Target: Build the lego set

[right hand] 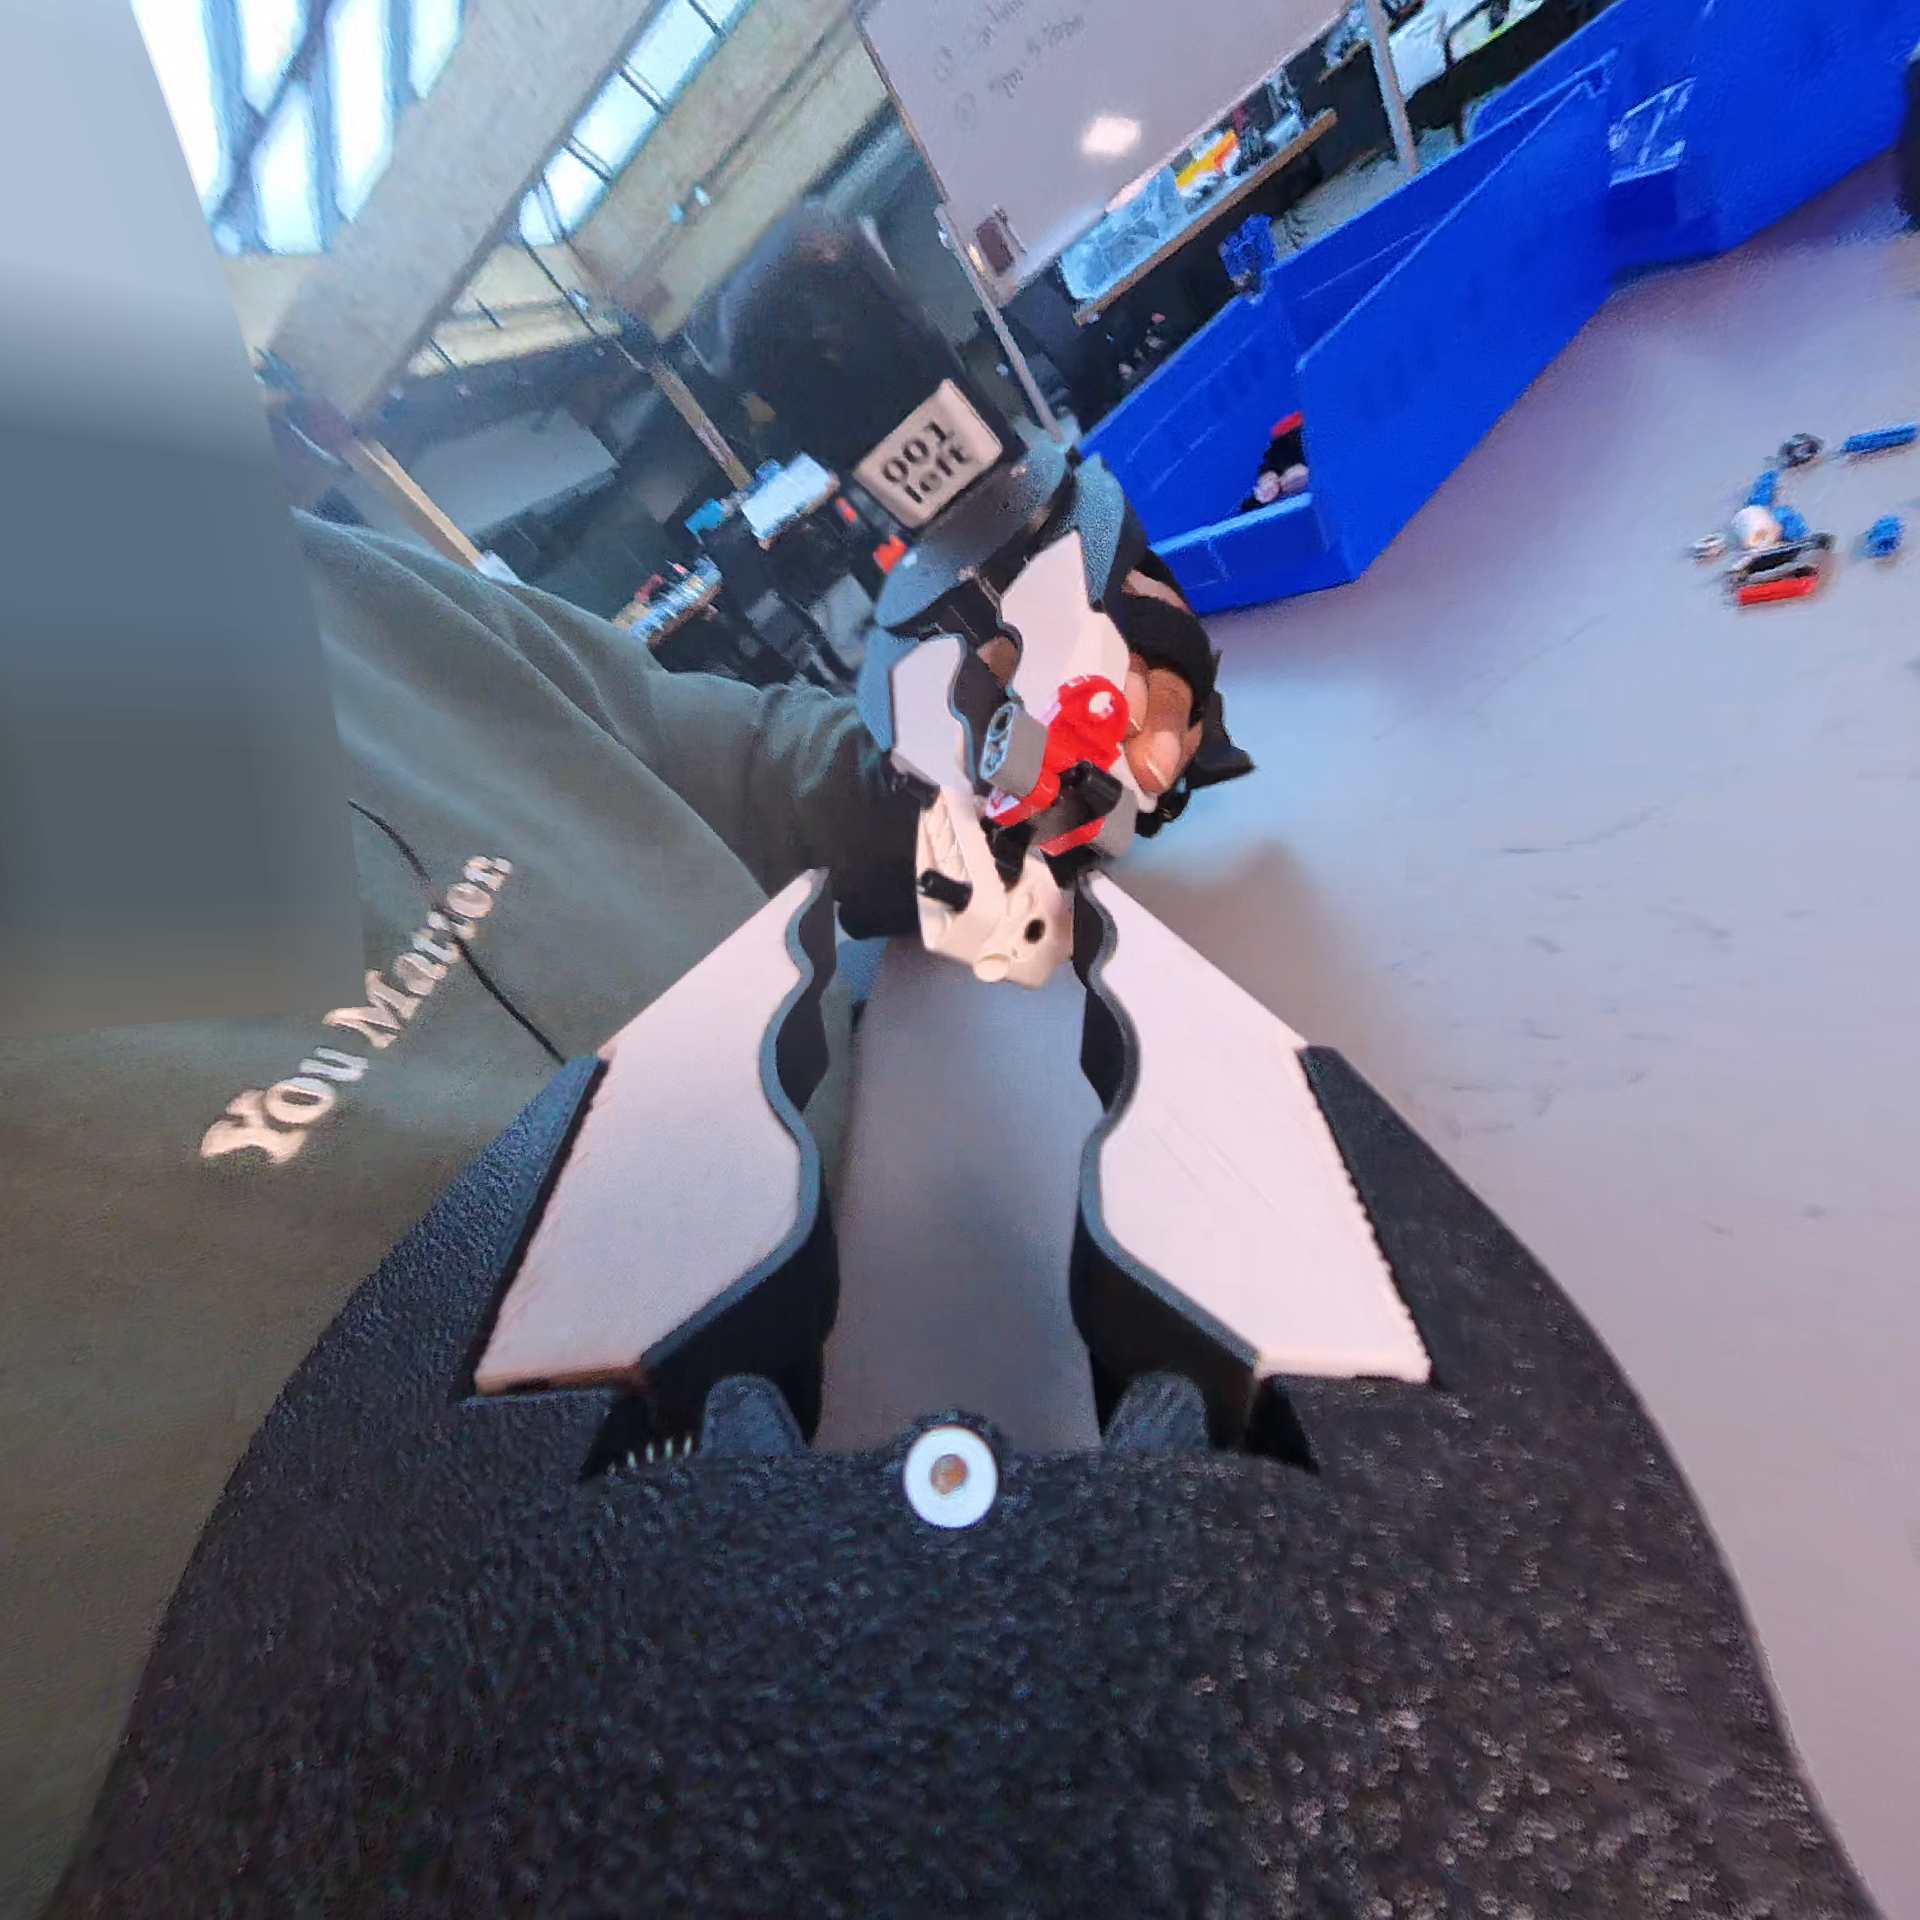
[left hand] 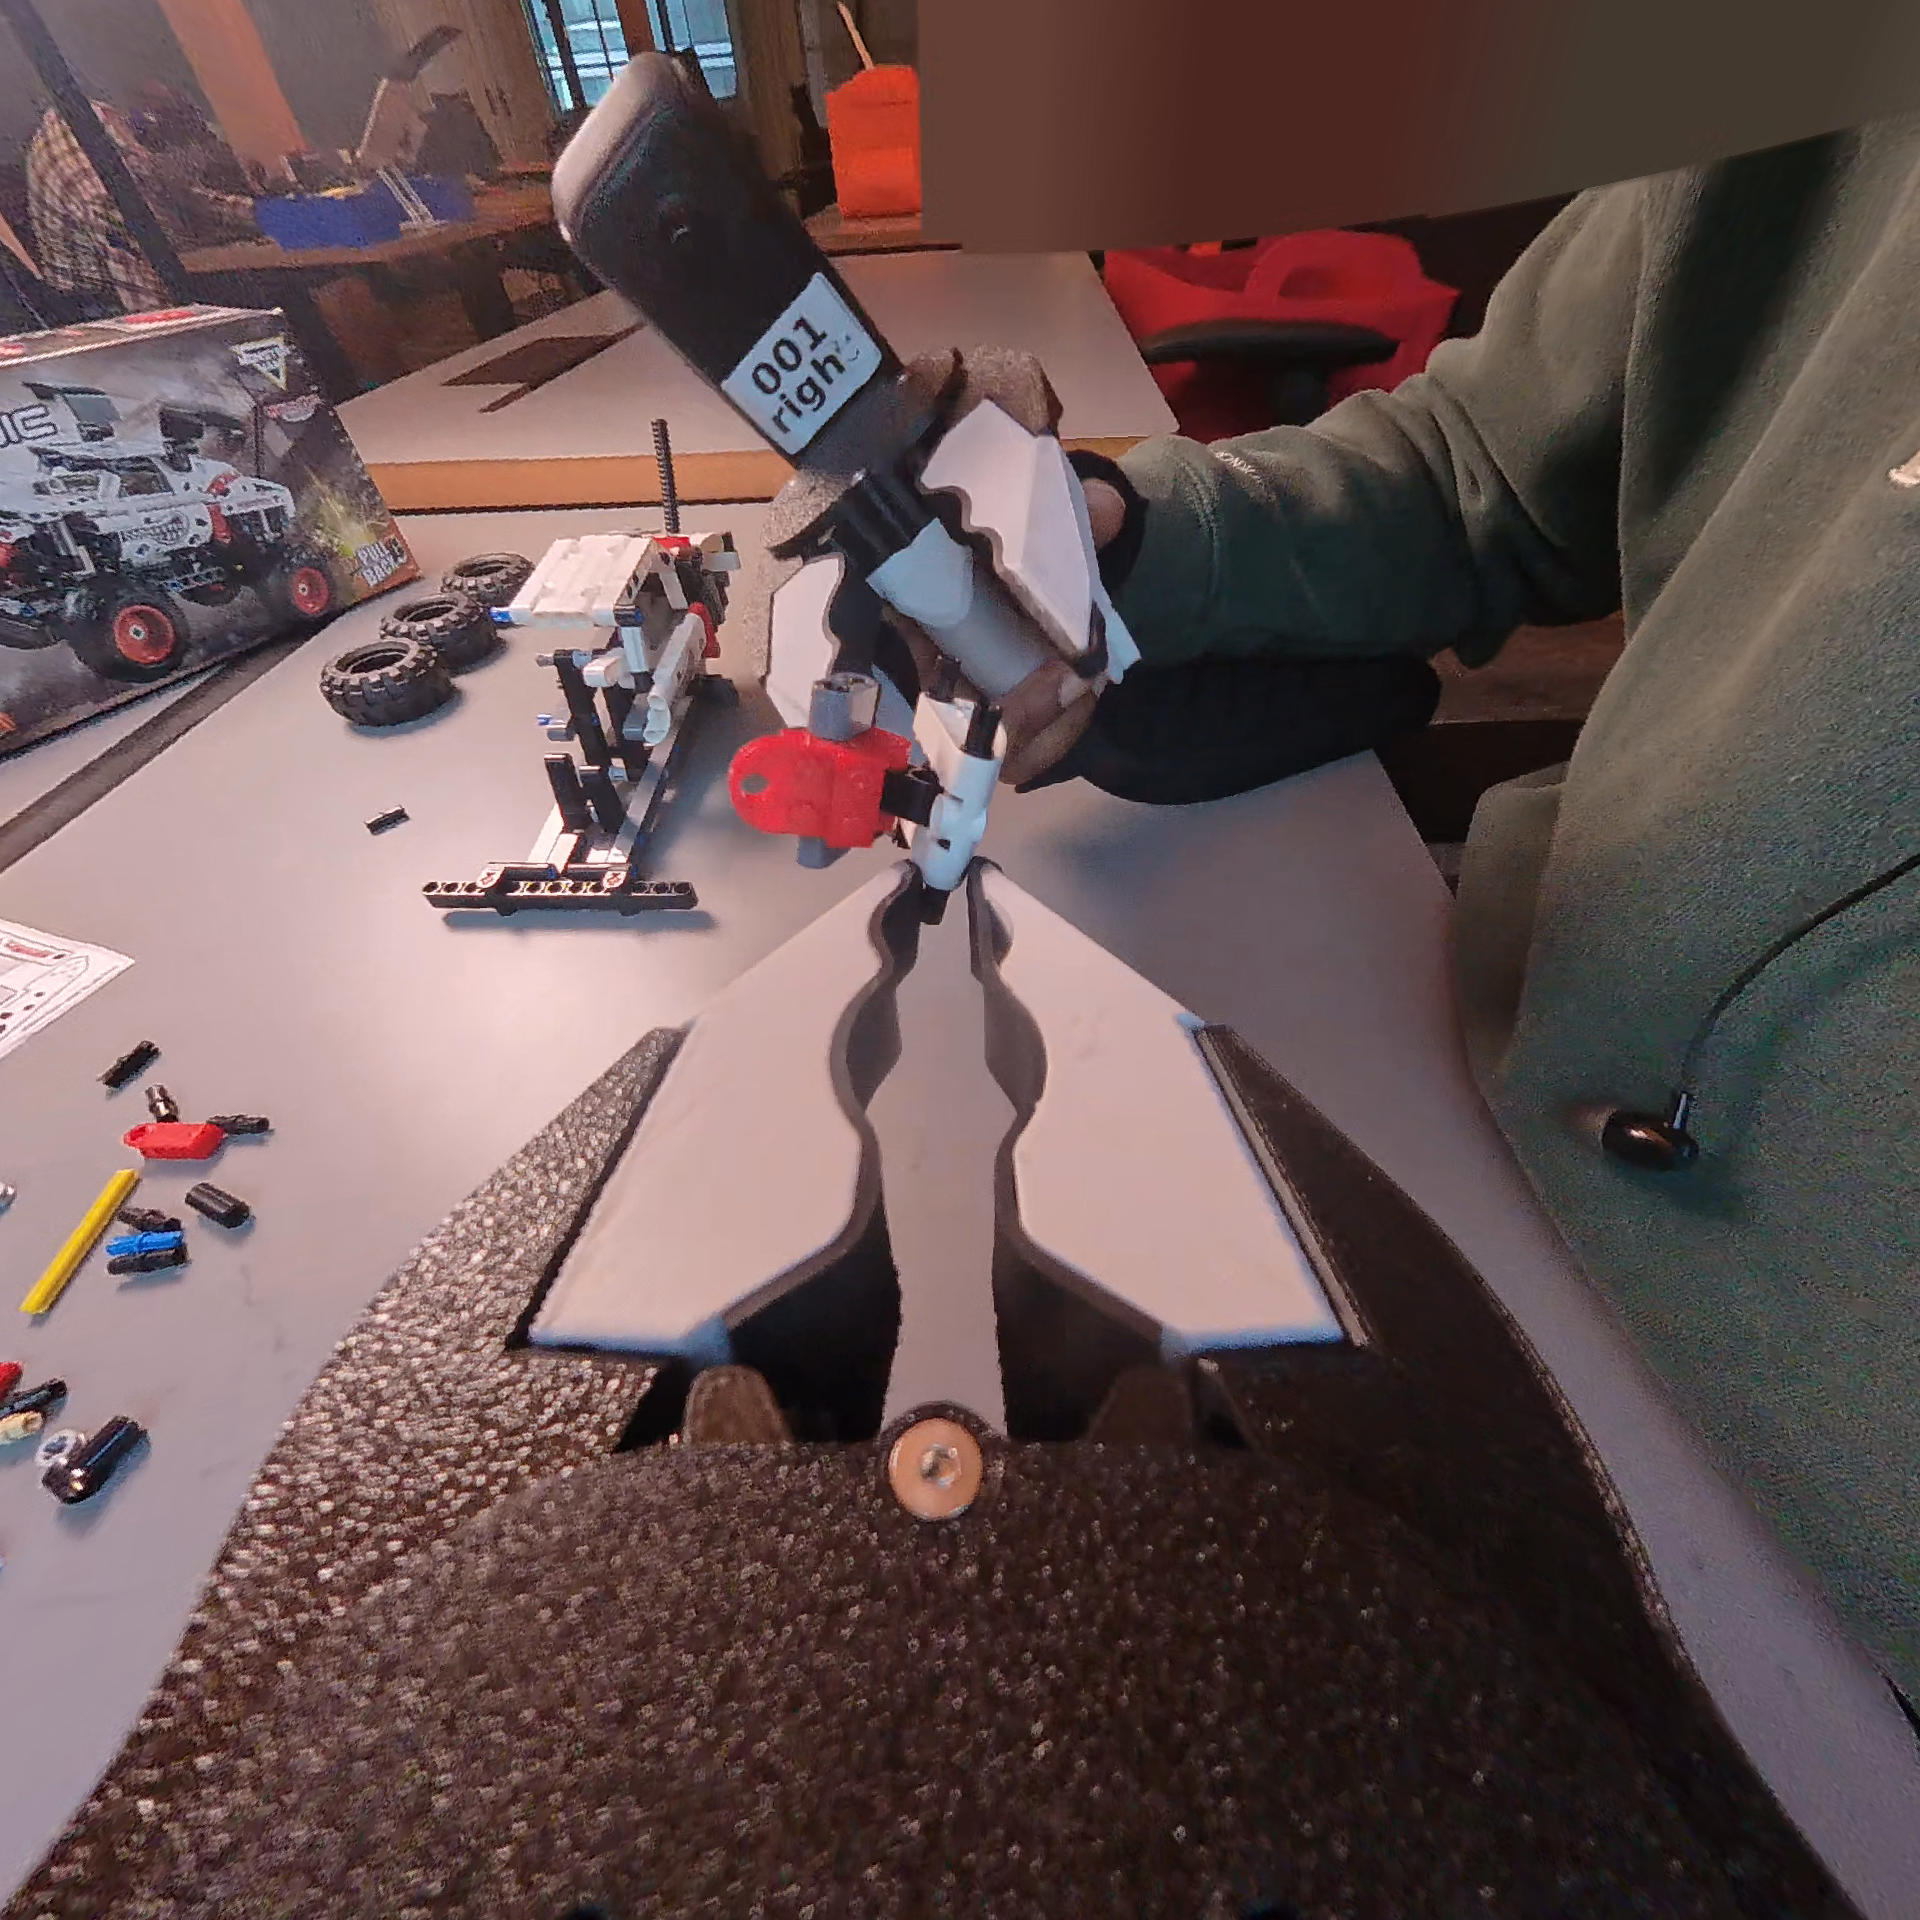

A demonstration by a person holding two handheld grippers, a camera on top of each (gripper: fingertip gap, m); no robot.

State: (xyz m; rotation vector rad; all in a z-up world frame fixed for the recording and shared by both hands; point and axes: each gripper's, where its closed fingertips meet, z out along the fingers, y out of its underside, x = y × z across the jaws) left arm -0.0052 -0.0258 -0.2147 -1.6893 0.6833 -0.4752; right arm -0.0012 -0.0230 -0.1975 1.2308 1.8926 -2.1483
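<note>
- Left gripper point(left hand: 940, 883): its two fingertips are pinched on the lower tip of a small white, red and grey lego piece point(left hand: 894, 790), held up over the grey table point(left hand: 312, 987).
- Right gripper point(right hand: 956, 925): its fingers stand a little apart on either side of the white end of the same piece point(right hand: 1013, 894); whether they press on it I cannot tell.
- Both tools meet at that piece in front of a person in a green sweatshirt point(left hand: 1714, 727).
- Near edge of the table, left side: loose small parts, among them a yellow rod point(left hand: 81, 1240), a blue pin point(left hand: 145, 1242) and a red flat piece point(left hand: 175, 1139).
- Mid table: the half-built truck frame point(left hand: 613, 707), white and black, resting on the tabletop.
- Just beside it, three black tyres point(left hand: 421, 644) in a row.
- Farther left: the set's box point(left hand: 166, 509), standing on the table.
- Far right side, seen from the right gripper: a blue bin point(right hand: 1455, 343) and a scatter of blue parts point(right hand: 1777, 520).
</note>
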